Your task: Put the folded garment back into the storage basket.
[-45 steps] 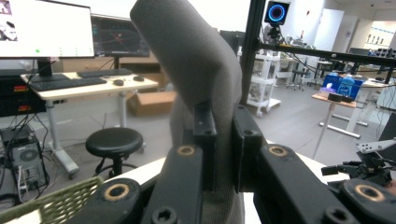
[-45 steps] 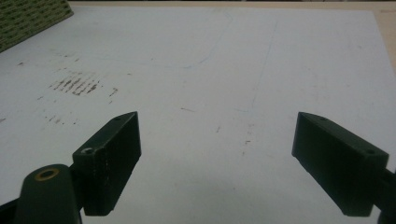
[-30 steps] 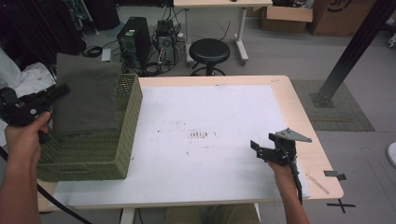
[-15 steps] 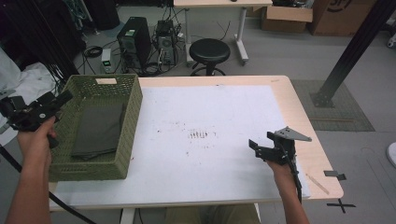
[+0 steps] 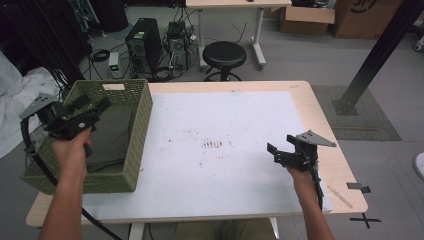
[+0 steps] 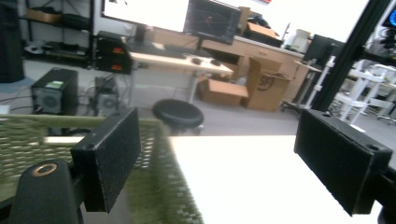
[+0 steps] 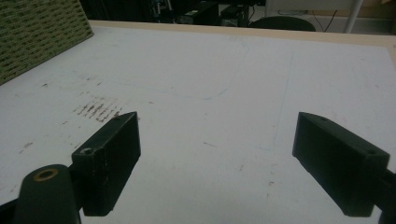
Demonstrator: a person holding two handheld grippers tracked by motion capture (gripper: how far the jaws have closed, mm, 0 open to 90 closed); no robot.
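A green woven basket (image 5: 142, 107) stands on the left end of the table, and a dark cloth (image 5: 112, 132) lies flat inside it. My left gripper (image 5: 96, 103) hovers over the basket's left half; its jaws have just been opening and now stand wide apart with nothing between them. In the left gripper view the left gripper (image 6: 217, 135) looks over the basket's blurred rim (image 6: 28, 135) toward the white table sheet (image 6: 243, 177). At the table's right side my right gripper (image 5: 273, 154) is low and open, pointing left. The right gripper (image 7: 215, 126) has only the bare sheet (image 7: 196, 70) between its jaws.
Brown smudge marks (image 5: 214, 144) sit mid-sheet. Behind the table are a black stool (image 5: 224, 54), computer towers (image 5: 142, 42) and a cardboard box (image 5: 307, 17). A black slanted post (image 5: 375, 55) stands at the right. White fabric (image 5: 15, 100) lies left of the basket.
The dark cloth hung upright from my left gripper and now lies in the basket. The left hand has moved right, over the basket. The right hand has stayed put.
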